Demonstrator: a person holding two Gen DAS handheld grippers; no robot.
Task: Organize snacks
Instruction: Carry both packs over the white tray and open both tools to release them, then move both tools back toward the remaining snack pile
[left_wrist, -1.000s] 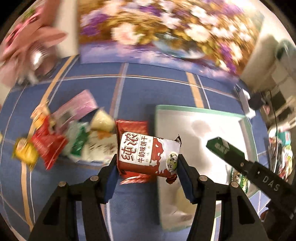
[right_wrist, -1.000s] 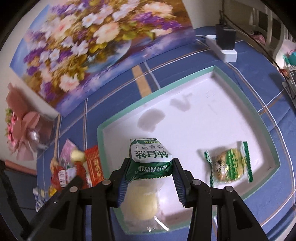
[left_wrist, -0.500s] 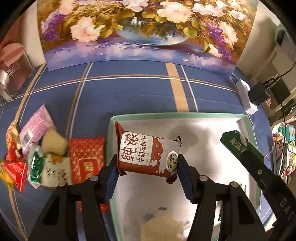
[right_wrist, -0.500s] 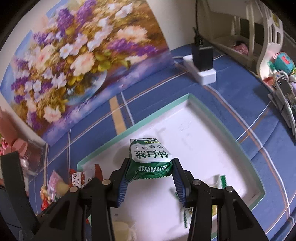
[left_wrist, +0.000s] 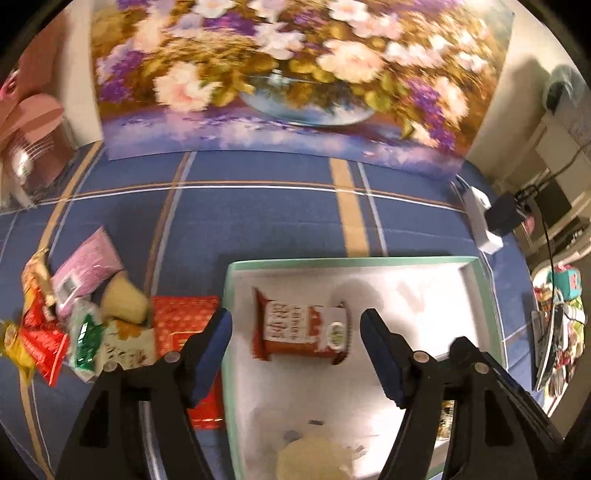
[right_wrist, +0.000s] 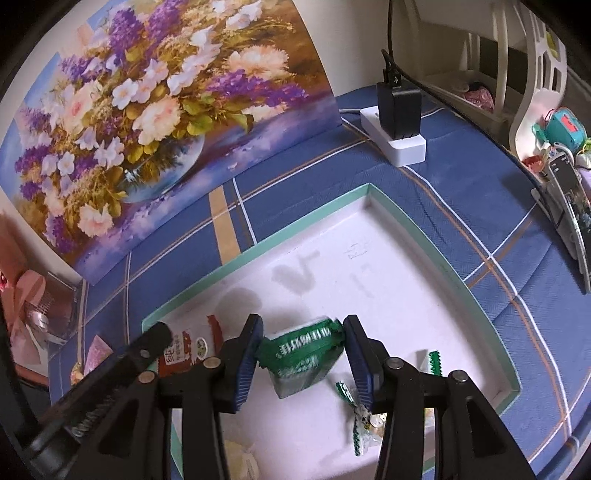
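Left gripper (left_wrist: 295, 354) just opened, red-and-white packet (left_wrist: 301, 334) free between the jaws, over the white tray (left_wrist: 424, 263). Right gripper (right_wrist: 303, 356) just loosening, green packet (right_wrist: 301, 354) tilted and maybe slipping onto the wrapped snack (right_wrist: 360, 410) below. Four snacks visible at the tray. Farther left, a pile (left_wrist: 85, 325) of roughly seven more, count unsure.

the left tool (left_wrist: 295, 350) has just been opening its jaws; they stand wide, clear of the red-and-white biscuit packet (left_wrist: 301, 329) between them, which is blurred over the white tray (left_wrist: 424, 264) with the green rim. a pale wrapped snack (left_wrist: 314, 458) lies at the tray's near edge. left of the tray, a heap of snack packets (left_wrist: 85, 321) lies on the blue checked worktop (left_wrist: 258, 221), a flower painting (left_wrist: 295, 74) behind.
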